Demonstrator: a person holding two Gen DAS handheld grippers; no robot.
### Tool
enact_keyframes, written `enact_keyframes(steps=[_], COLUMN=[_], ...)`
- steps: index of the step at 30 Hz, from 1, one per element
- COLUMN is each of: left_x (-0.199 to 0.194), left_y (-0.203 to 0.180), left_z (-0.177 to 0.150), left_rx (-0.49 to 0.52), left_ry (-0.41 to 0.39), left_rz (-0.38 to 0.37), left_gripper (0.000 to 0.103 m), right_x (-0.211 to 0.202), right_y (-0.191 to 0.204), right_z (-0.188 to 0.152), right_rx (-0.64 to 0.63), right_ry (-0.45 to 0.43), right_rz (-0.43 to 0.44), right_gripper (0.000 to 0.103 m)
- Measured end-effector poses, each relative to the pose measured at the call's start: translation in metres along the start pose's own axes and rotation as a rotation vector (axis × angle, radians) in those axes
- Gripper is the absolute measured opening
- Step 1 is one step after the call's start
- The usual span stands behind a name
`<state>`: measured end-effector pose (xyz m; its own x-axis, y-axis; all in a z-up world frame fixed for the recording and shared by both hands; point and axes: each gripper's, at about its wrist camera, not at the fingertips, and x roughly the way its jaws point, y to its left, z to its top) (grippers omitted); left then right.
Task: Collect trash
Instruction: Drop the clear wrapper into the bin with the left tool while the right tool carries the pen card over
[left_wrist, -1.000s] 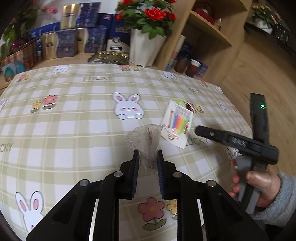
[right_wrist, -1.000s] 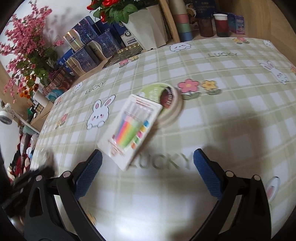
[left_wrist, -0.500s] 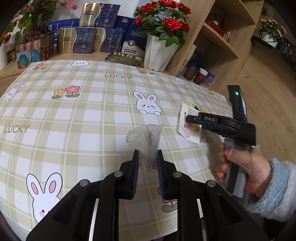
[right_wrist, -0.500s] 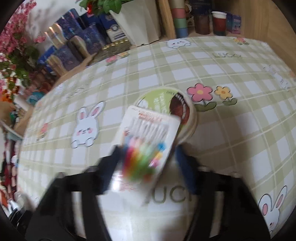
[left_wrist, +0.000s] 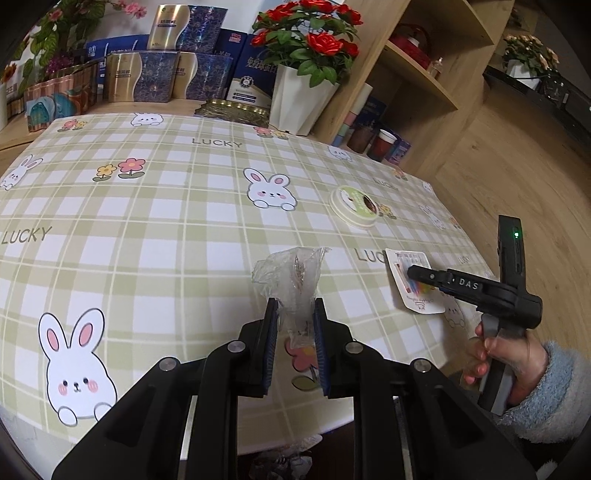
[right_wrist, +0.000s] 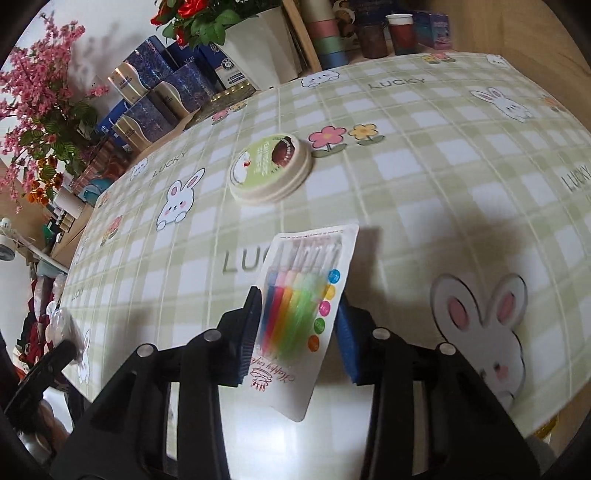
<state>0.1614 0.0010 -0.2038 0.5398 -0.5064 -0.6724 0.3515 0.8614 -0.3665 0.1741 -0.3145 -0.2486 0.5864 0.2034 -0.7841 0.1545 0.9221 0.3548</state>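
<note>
My left gripper (left_wrist: 293, 314) is shut on a crumpled clear plastic wrapper (left_wrist: 291, 273) and holds it above the near edge of the table. My right gripper (right_wrist: 297, 299) is shut on a white candle pack with coloured candles (right_wrist: 303, 295) and holds it tilted just above the cloth near the front edge. The same pack (left_wrist: 413, 284) shows in the left wrist view under the right gripper (left_wrist: 412, 273). A round green and cream lid (right_wrist: 269, 168) lies flat on the cloth beyond the pack; it also shows in the left wrist view (left_wrist: 354, 205).
The table carries a green checked cloth with rabbits (left_wrist: 147, 221). A white pot of red roses (left_wrist: 299, 96), blue and gold boxes (left_wrist: 155, 74) and a wooden shelf with cups (left_wrist: 380, 144) stand behind it. Some trash lies below the table's front edge (left_wrist: 284, 458).
My right gripper closed on the candle pack and drew it off the round lid toward the front edge. My left gripper kept hold of the wrapper and pulled back a little.
</note>
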Motion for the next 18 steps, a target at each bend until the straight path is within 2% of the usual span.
enact_keyframes(steps=[1,2,3,18], left_x=[-0.002,-0.004,-0.006,-0.033], left_y=[-0.002,-0.004,-0.006,-0.031], left_z=[-0.001,-0.003,-0.005,-0.04], left_rx=[0.004,0.008,0.011,0.066], left_ry=[0.0,0.001,0.001,0.025], left_rz=[-0.001,-0.003,-0.005,-0.028], left_gripper=[0.019,0.019,0.019,0.019], right_x=[-0.005,-0.01,-0.013,-0.052], right_y=[-0.001,-0.001,-0.002,0.022], right_z=[-0.003,-0.006,-0.009,-0.038], right_rx=[0.003,0.006,0.006,-0.056], right_ry=[-0.008,-0.015,-0.018,-0.035], right_rz=[0.009,0.019,0.027,0.13], right_gripper=[0.04,0.034,0.015,0.015])
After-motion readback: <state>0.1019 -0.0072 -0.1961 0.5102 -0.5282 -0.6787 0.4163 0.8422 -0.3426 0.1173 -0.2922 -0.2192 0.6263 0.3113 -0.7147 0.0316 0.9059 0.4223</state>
